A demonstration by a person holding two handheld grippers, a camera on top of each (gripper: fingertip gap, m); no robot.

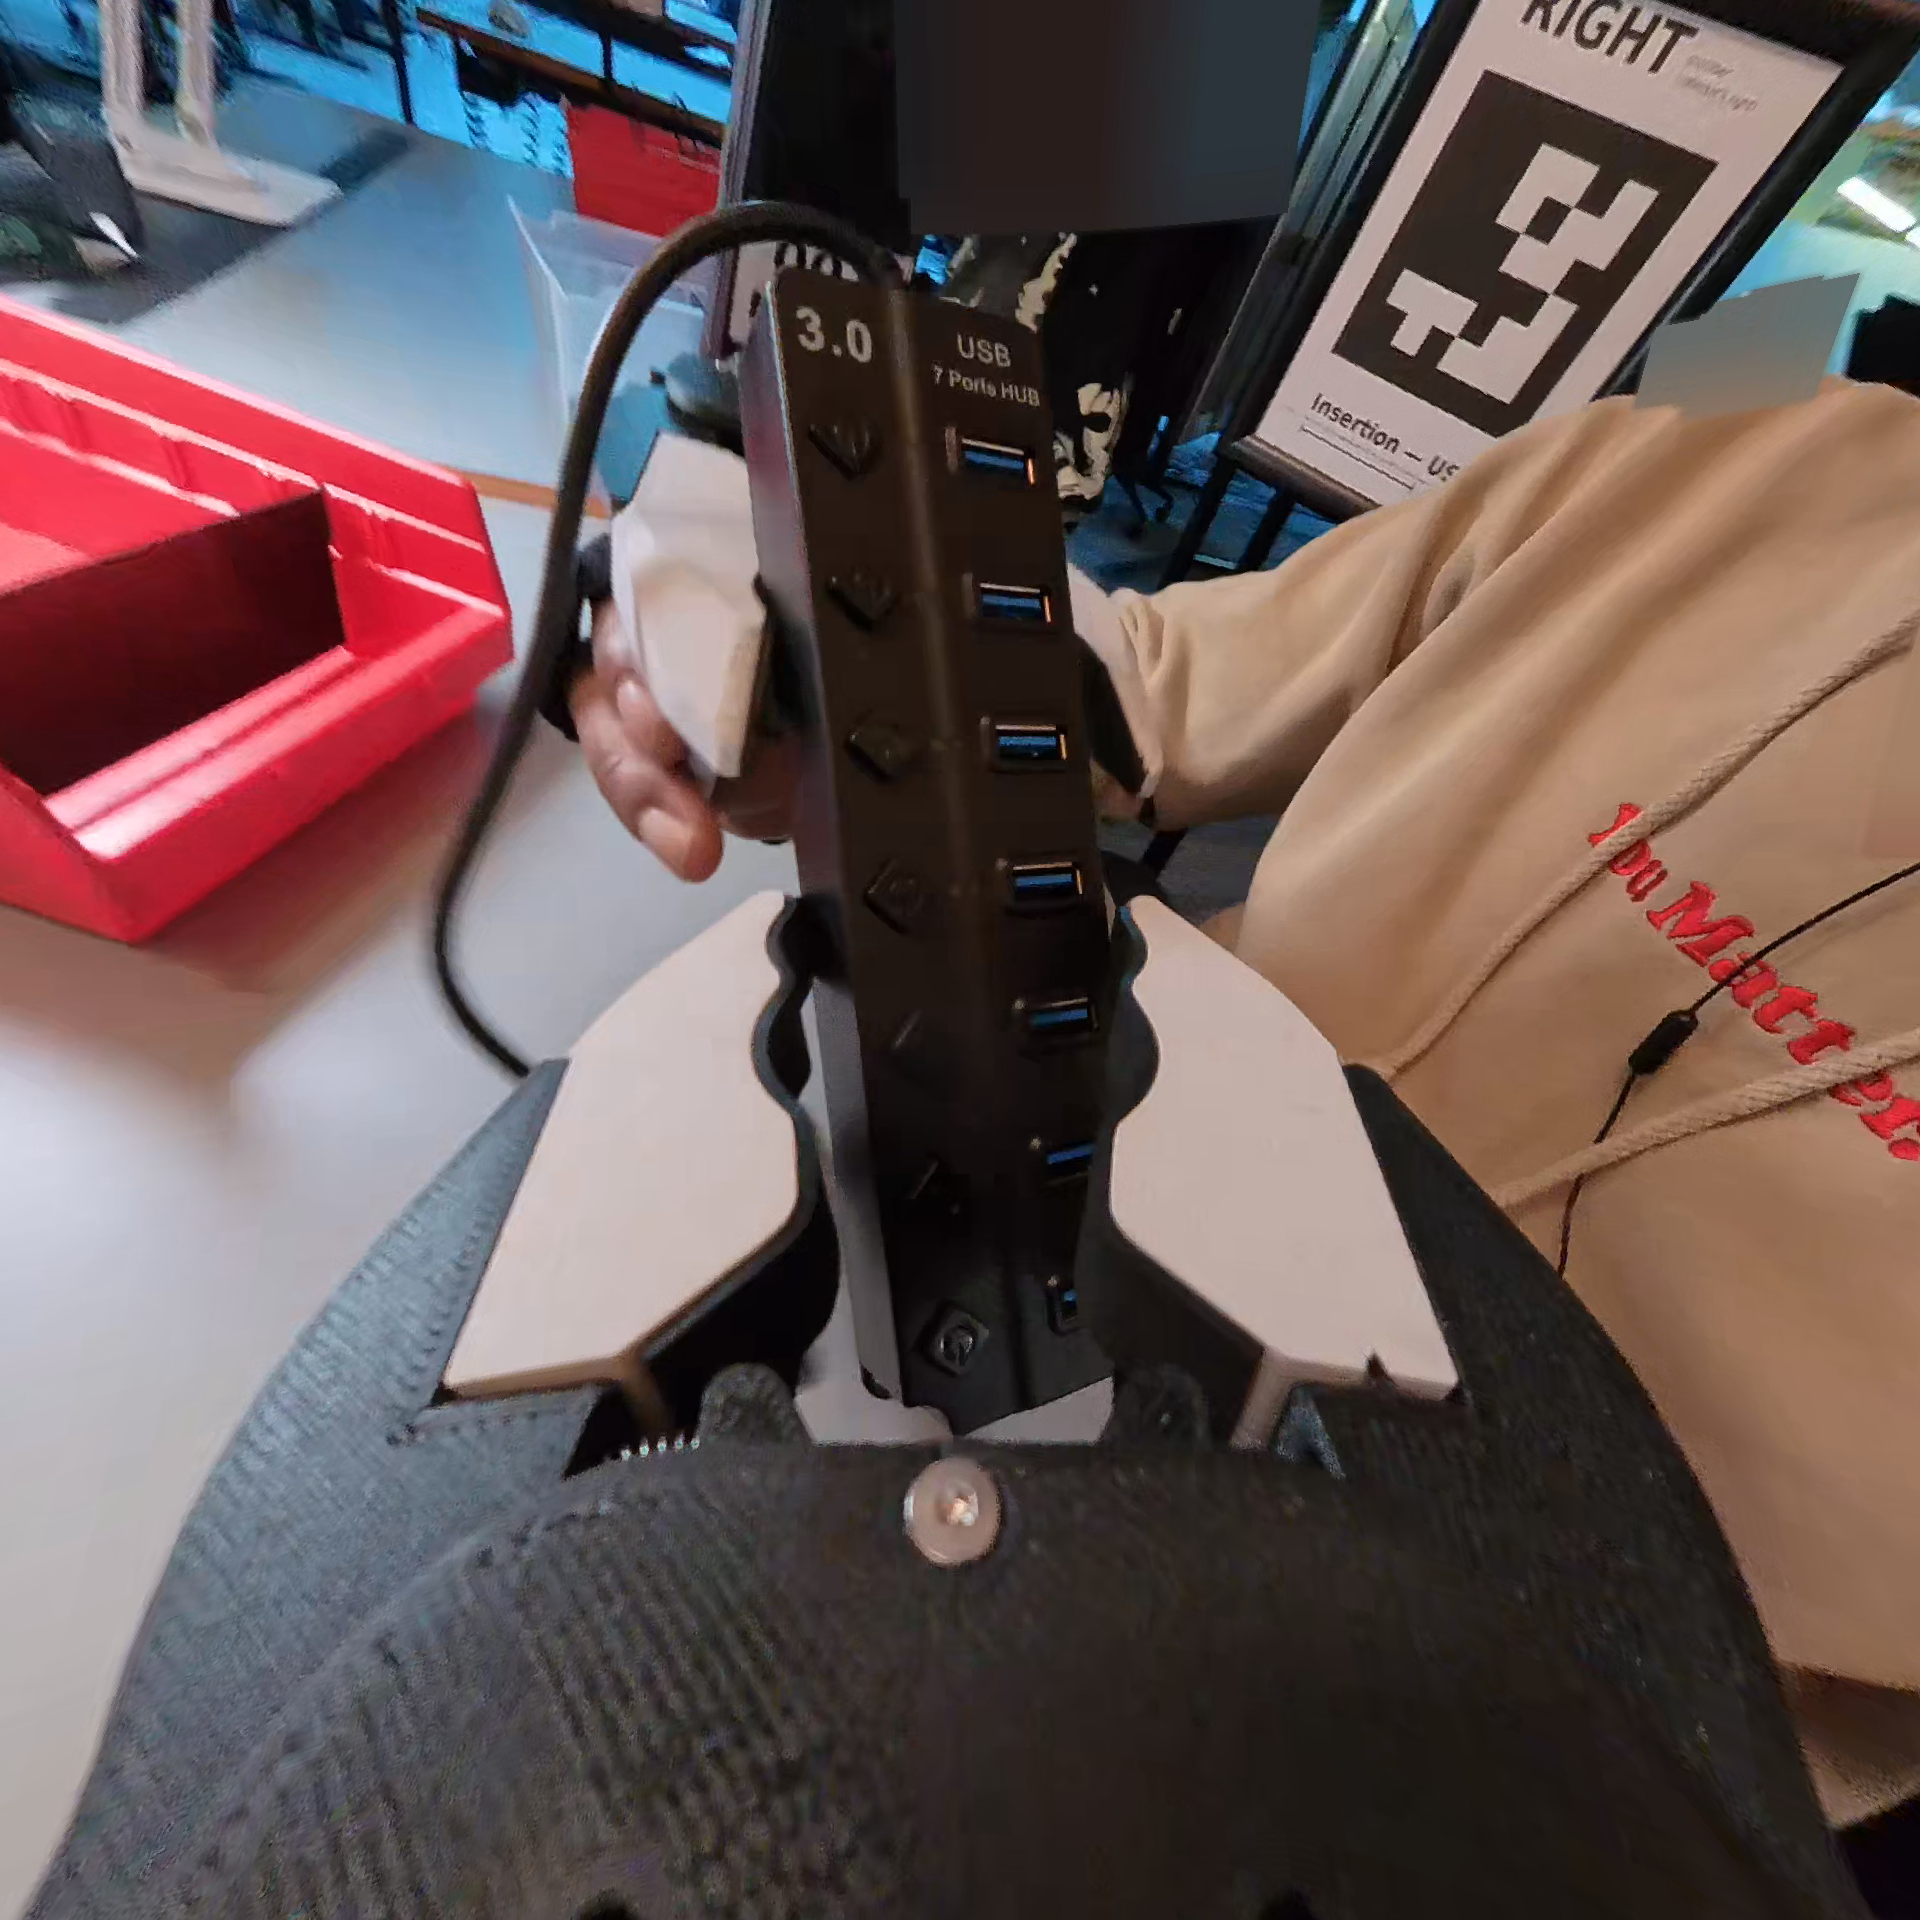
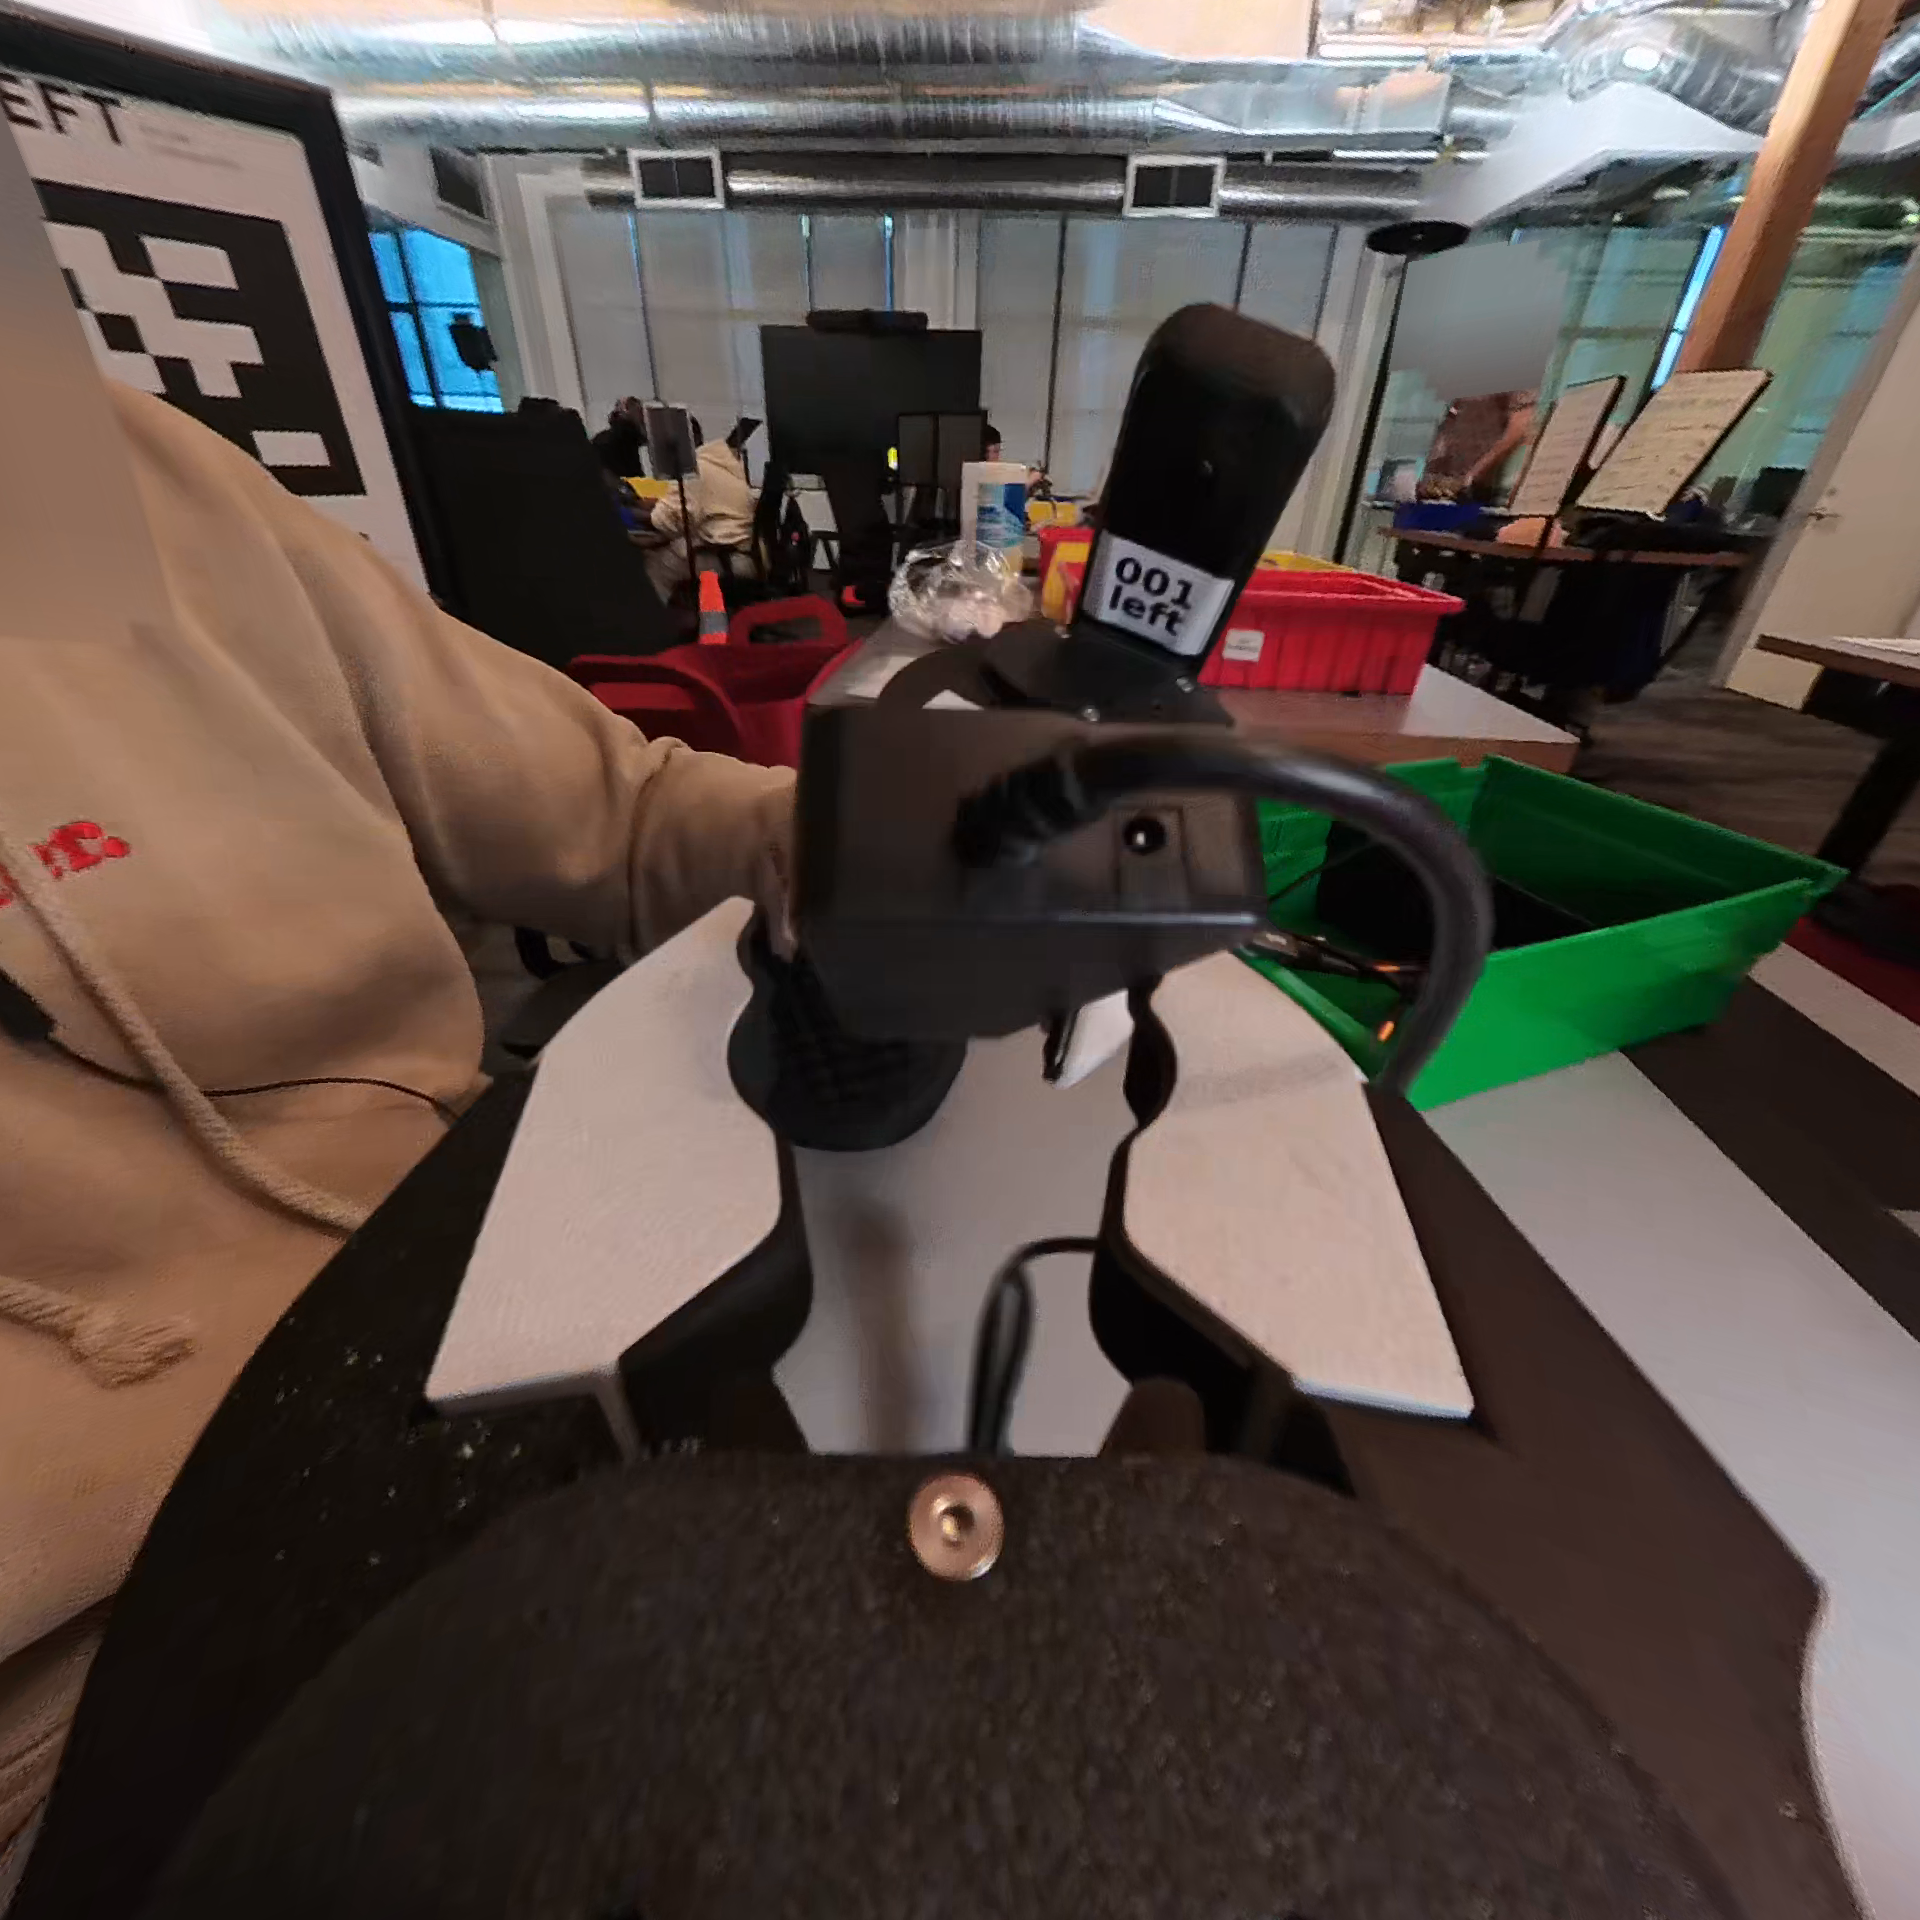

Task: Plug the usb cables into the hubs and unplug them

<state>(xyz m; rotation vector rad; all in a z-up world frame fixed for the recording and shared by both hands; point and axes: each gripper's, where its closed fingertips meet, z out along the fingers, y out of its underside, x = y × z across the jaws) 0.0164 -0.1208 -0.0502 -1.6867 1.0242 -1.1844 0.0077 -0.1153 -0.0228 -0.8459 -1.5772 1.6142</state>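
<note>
A black multi-port USB hub (image 1: 935, 623) with blue ports, all of them empty, stands lengthwise between my left gripper's fingers. My left gripper (image 1: 961, 914) is shut on its lower half. The hub's black cable (image 1: 582, 468) loops from its far end down to the left. My right gripper (image 2: 945, 966) is open, facing the hub's cable end (image 2: 1029, 862), which overlaps its fingertips. Only the cable (image 2: 997, 1340) passes between its fingers. In the left wrist view, one white finger (image 1: 686, 623) of the right gripper shows behind the hub. The left gripper's black body (image 2: 1205, 468) rises behind the hub.
A red bin (image 1: 260, 675) sits on the pale table (image 1: 156, 1143) at left. A green bin (image 2: 1610, 914) sits at right. A person in a beige hoodie (image 1: 1558, 727) is close by. Framed marker boards (image 1: 1538, 239) (image 2: 197, 291) stand behind.
</note>
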